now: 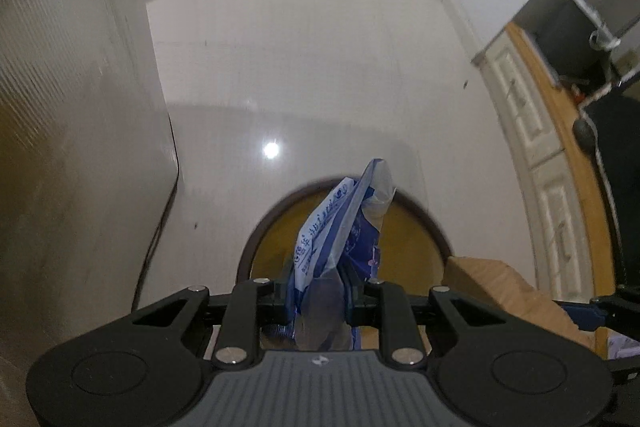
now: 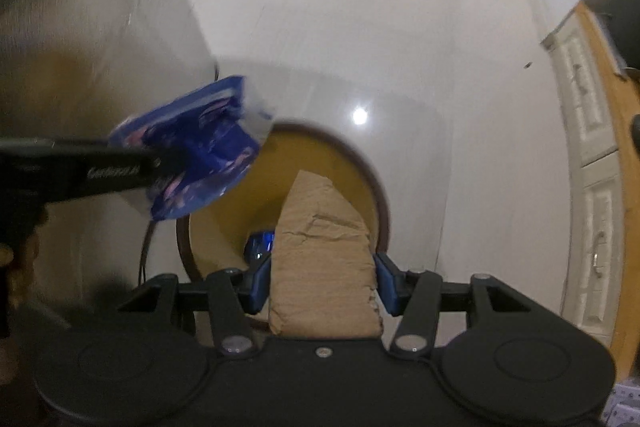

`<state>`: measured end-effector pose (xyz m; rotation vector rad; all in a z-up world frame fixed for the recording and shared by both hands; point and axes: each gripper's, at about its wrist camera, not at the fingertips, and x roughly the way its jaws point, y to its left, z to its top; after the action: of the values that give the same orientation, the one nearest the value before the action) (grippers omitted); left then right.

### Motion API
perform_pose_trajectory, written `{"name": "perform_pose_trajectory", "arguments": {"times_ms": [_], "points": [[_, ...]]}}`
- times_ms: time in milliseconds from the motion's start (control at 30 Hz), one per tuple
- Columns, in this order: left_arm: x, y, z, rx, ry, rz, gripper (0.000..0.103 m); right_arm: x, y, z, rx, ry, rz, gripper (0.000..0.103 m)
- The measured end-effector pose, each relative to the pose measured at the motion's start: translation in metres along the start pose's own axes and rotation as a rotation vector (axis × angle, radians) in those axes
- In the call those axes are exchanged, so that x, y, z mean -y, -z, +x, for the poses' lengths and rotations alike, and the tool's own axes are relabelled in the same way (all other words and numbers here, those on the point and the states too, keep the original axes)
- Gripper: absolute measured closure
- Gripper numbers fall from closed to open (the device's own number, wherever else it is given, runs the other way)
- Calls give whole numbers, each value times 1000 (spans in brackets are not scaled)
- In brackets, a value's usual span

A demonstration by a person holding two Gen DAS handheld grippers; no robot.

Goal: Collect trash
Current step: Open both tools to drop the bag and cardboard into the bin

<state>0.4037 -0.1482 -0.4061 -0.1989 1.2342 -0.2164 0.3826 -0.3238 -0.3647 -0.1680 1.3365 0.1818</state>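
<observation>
Left gripper (image 1: 318, 301) fingers pinch blue plastic wrapper (image 1: 340, 227); right gripper (image 2: 322, 283) fingers pinch cardboard scrap (image 2: 324, 259). Both hang over the round bin (image 2: 384, 211) on the floor. Risk: wrapper, overlapping the left rim, may drift outside if let go.

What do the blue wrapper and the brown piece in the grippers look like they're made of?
Blue wrapper: thin glossy plastic film, by its crinkles, sheen and clear patches. Brown piece: matte corrugated cardboard, likely, given its creases and ragged torn edge.

The wrapper (image 1: 336, 227) is blue and white with print. The cardboard (image 2: 320, 259) is plain brown. The bin (image 2: 224, 203) is yellow inside, dark-rimmed.
</observation>
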Motion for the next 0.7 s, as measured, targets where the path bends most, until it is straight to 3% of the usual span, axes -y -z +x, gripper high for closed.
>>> {"name": "perform_pose_trajectory", "arguments": {"times_ms": [333, 633, 700], "points": [[-6, 12, 42, -123, -12, 29, 78, -9, 6, 49, -147, -12, -12, 49], [-3, 10, 58, -114, -18, 66, 75, -14, -1, 54, -143, -22, 23, 47], [-3, 11, 60, -127, -19, 66, 69, -17, 2, 57, -140, -27, 14, 47]]}}
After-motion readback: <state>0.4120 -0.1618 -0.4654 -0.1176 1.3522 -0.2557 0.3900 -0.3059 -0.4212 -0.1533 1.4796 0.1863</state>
